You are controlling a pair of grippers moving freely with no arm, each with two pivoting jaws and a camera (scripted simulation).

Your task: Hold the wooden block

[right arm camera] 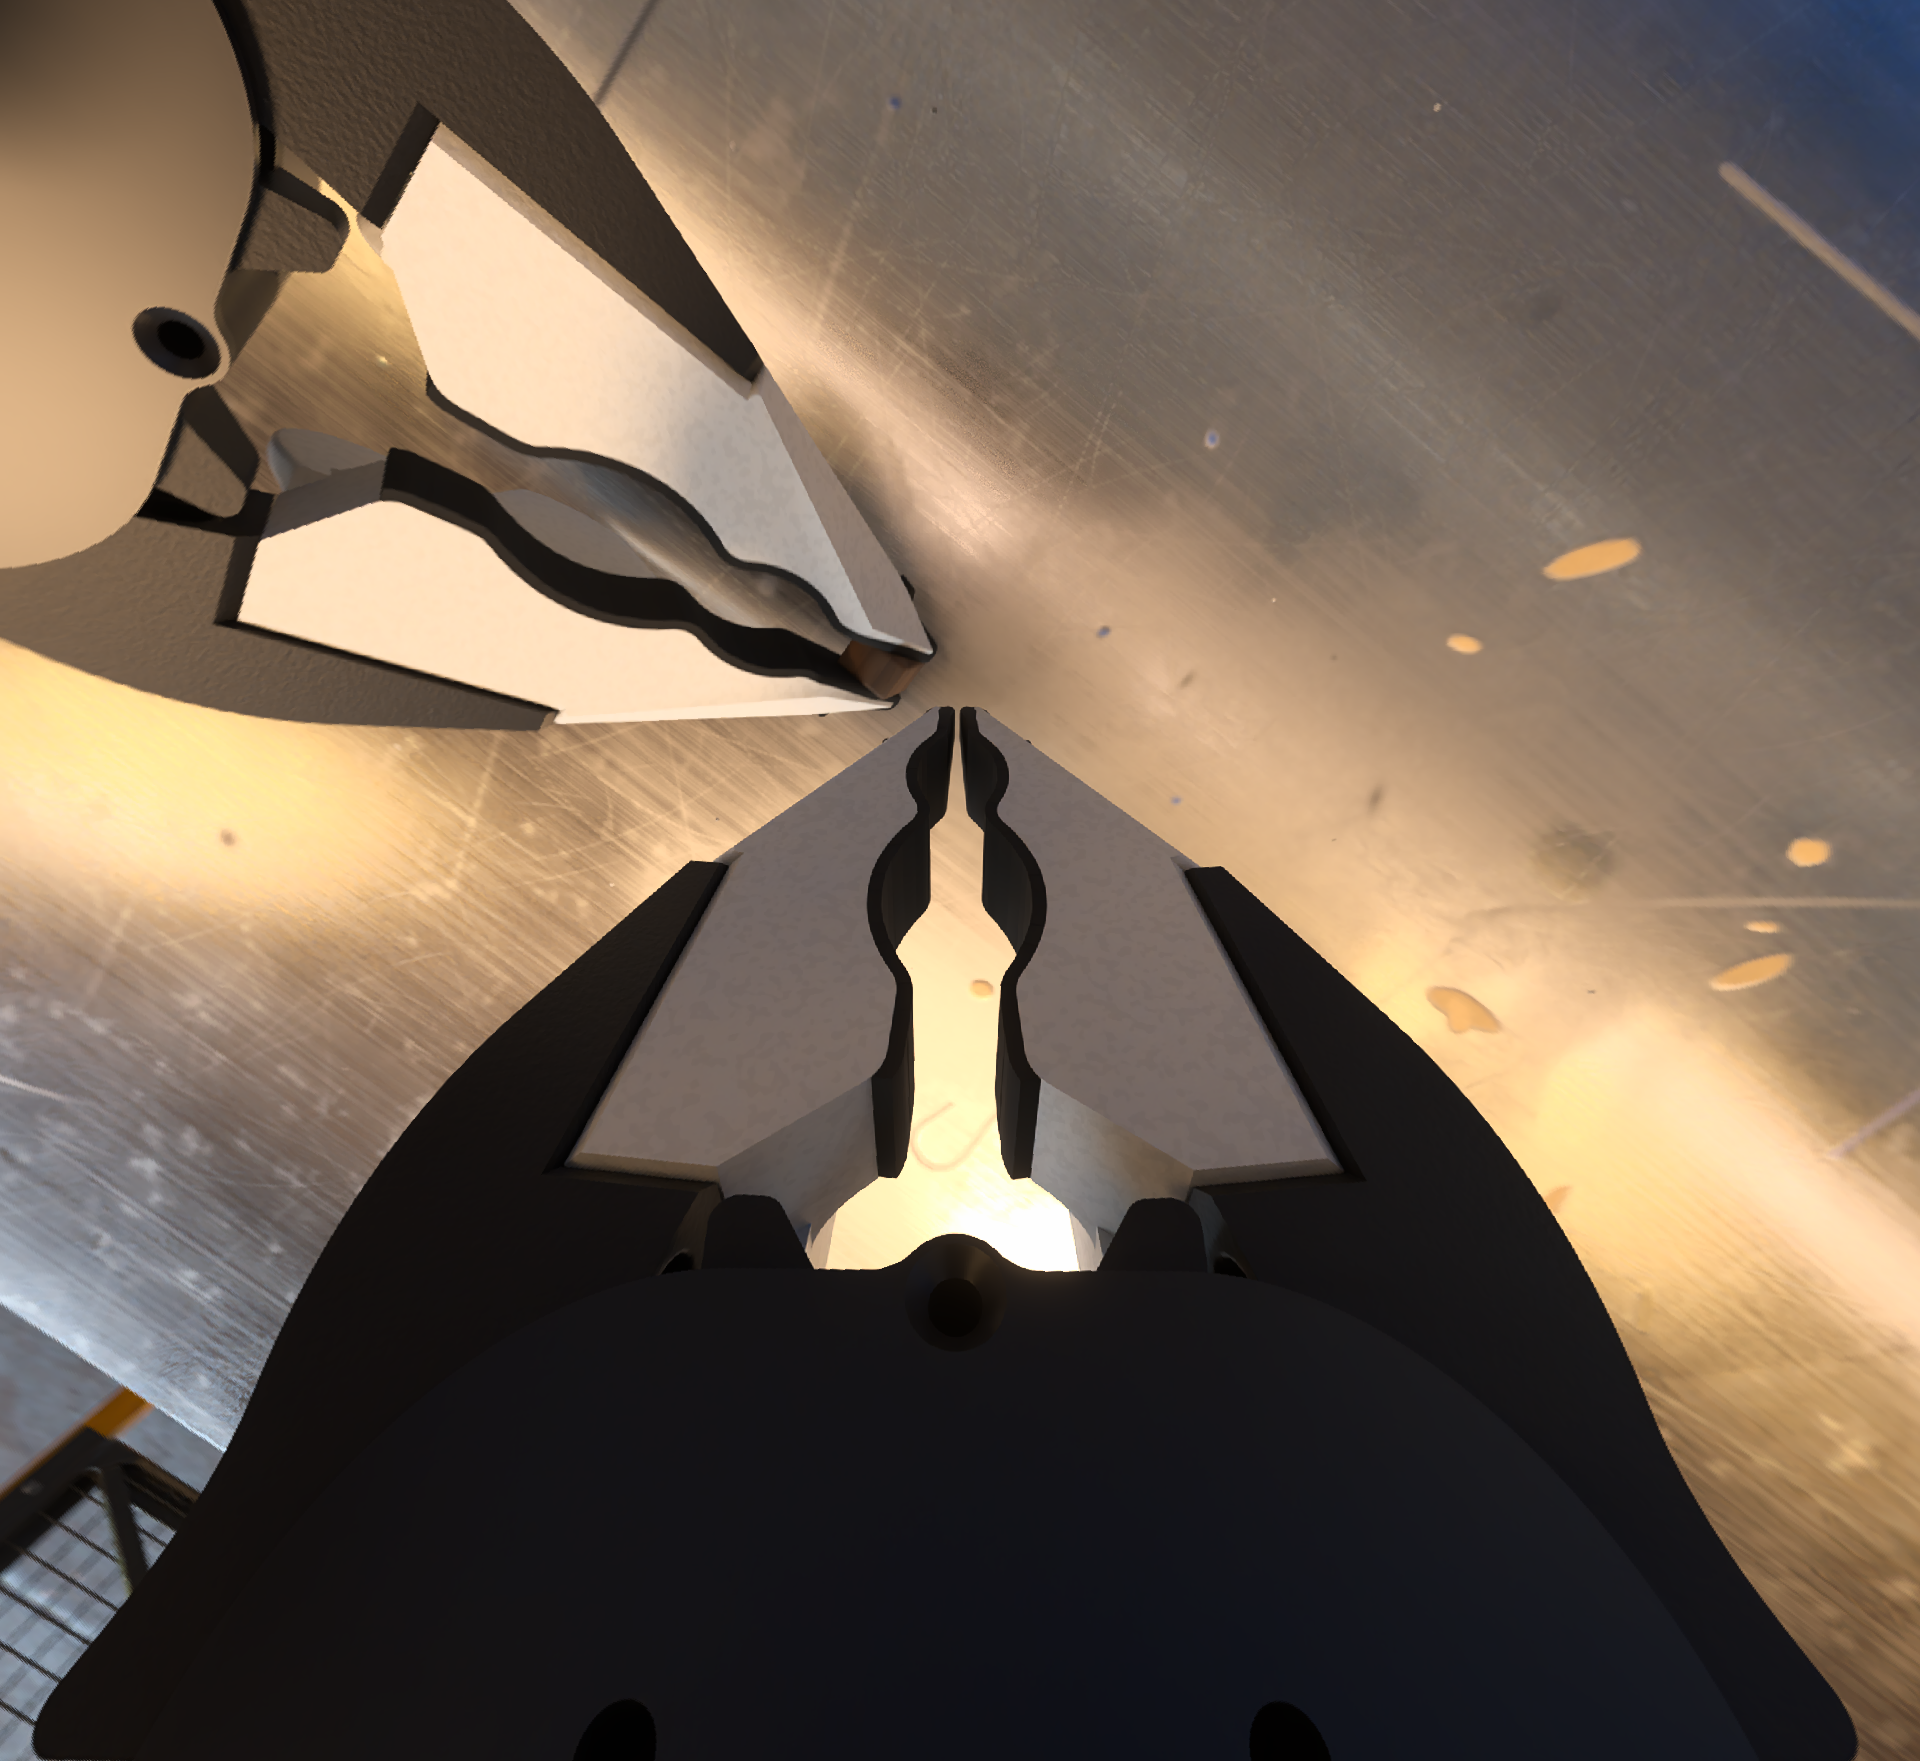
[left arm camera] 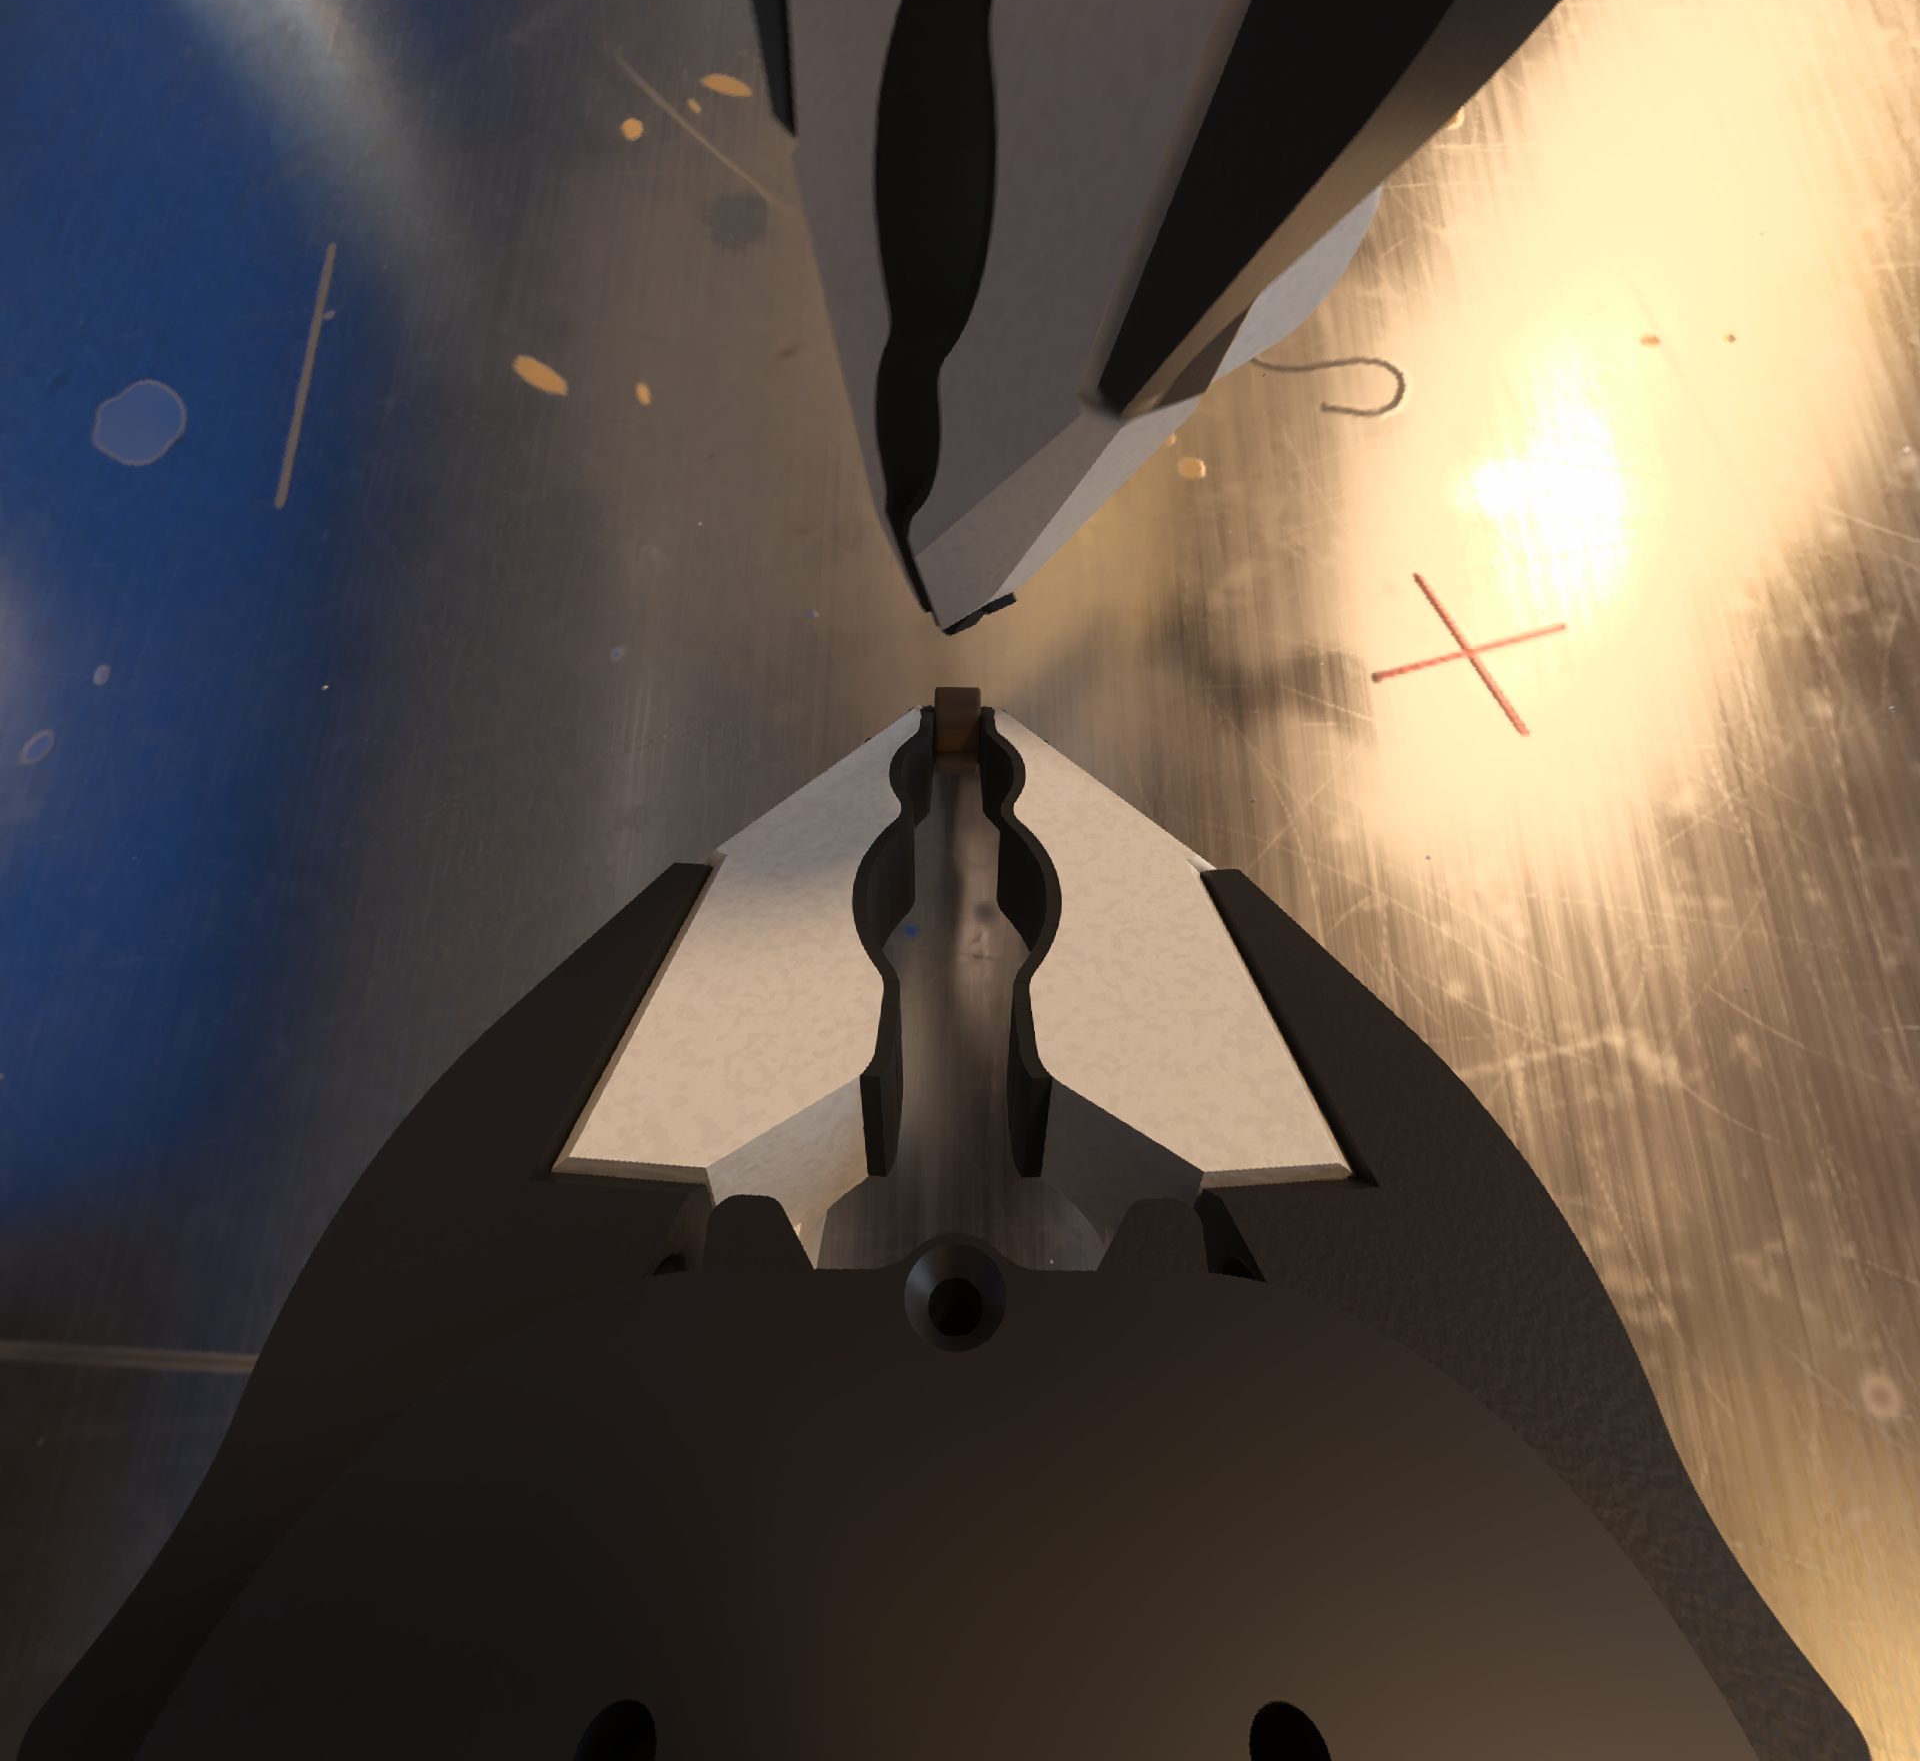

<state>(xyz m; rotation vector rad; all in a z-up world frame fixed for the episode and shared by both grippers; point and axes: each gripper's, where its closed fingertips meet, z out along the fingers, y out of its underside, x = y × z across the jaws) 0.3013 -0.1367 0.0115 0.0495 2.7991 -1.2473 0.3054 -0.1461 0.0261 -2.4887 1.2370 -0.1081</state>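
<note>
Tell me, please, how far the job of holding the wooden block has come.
Done: the left hand-held gripper is closed on the small wooden block, pinched at its fingertips above the scratched metal table; the right wrist view shows the same grip.
In hand: keeping that pinch.
Left: nothing obvious. The right hand-held gripper is shut, empty, with its tips just beside the block.

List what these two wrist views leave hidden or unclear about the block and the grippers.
- wooden block: left wrist view, only a sliver shows; the left gripper fingertips cover the rest.
- Block's underside: right wrist view, fingers hide whether it touches the metal table.
- right gripper: empty, nearly shut; tip contact unclear.
</note>
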